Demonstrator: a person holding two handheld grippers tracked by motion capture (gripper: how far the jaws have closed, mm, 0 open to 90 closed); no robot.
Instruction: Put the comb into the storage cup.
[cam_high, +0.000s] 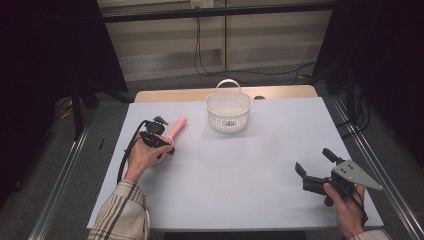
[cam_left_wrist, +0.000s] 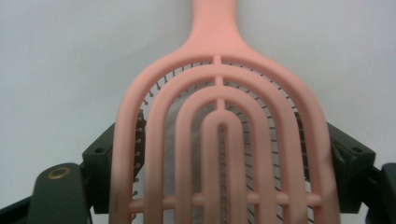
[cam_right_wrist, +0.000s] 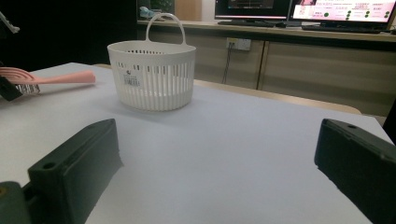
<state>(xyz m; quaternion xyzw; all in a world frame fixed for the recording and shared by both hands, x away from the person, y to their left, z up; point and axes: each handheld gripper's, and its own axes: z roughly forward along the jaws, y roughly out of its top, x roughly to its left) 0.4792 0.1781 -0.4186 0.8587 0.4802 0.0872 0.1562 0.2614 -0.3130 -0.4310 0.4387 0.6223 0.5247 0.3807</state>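
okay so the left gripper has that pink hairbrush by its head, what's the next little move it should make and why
Probably lift the pink hairbrush a little and carry it toward the white basket. The left gripper has its jaws on both sides of the brush head, apparently gripping it, with the handle pointing toward the basket, which stands open with little inside. The right gripper is open and far off.

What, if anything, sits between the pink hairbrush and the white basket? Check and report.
Nothing visible does. The left tongs grip the pink hairbrush by its head, handle pointing toward the white basket. The stretch of white table between them is bare. The right tongs stand open near the table's right edge, off that path.
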